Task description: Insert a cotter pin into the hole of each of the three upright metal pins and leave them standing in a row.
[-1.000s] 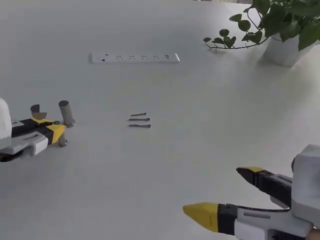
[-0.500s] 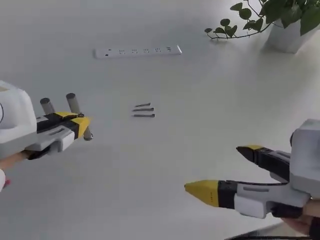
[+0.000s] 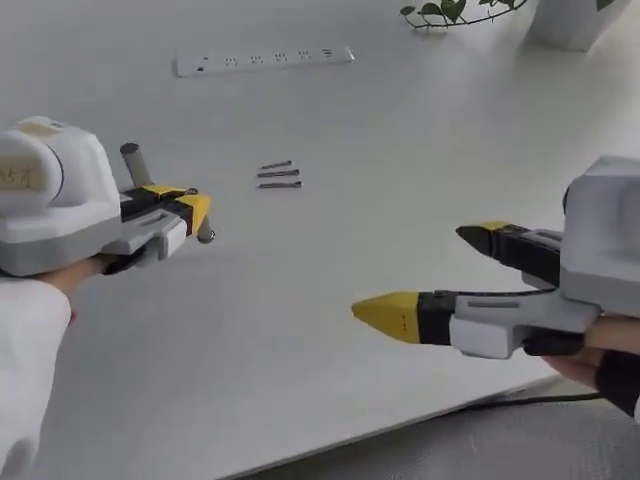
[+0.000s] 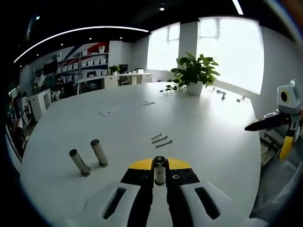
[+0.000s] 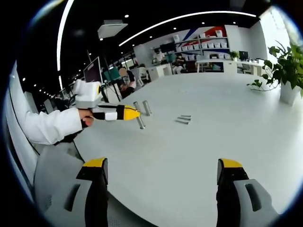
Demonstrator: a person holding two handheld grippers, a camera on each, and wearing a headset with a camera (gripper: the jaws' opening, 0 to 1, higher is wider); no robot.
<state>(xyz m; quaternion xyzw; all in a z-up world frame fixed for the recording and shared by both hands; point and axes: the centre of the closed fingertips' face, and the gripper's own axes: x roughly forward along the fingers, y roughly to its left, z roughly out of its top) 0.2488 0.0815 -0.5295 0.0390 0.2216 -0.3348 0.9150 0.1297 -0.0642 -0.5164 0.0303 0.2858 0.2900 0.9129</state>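
My left gripper (image 3: 197, 212) is shut on a short metal pin (image 3: 205, 236), held just above the white table; the pin (image 4: 160, 172) stands between the yellow tips of the left gripper (image 4: 160, 161). Two more metal pins (image 4: 78, 162) (image 4: 99, 152) stand upright on the table to its left. One upright pin (image 3: 131, 161) pokes up behind the gripper body. Three cotter pins (image 3: 278, 175) lie side by side mid-table, also the cotter pins (image 4: 161, 140) (image 5: 183, 119). My right gripper (image 3: 414, 272) (image 5: 162, 166) hangs open near the front edge, holding nothing.
A white power strip (image 3: 265, 60) lies at the back of the table. A potted plant (image 4: 191, 75) (image 5: 284, 80) stands at the far right. The table's front edge (image 3: 400, 425) runs just below the right gripper, with a dark cable beneath it.
The left gripper has closed on one metal pin, lifted it away from the other two and carried it right. The right gripper has stayed open. The head camera has tilted down.
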